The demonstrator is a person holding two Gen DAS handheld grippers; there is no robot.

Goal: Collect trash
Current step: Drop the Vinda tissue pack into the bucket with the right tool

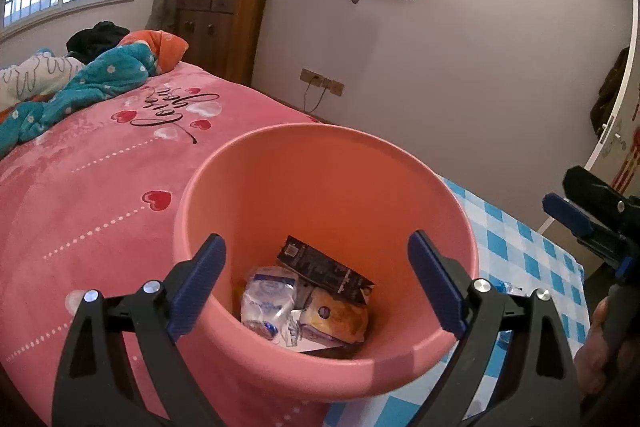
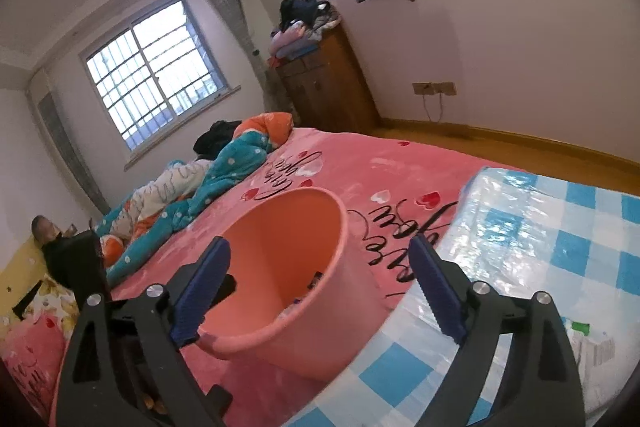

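Pink bucket [image 1: 280, 163] fills centre to lower centre of the left wrist frame, mouth open and tipped toward the camera. Inside, at the bottom: black packet [image 1: 324, 269] lying flat at an angle, clear crumpled bag [image 1: 268, 297] at lower left of it, yellow-orange wrapper [image 1: 340, 315] at lower right, all touching in one pile. In the right wrist frame the bucket [image 2: 320, 339] sits lower centre, tilted, contents mostly hidden by its wall.
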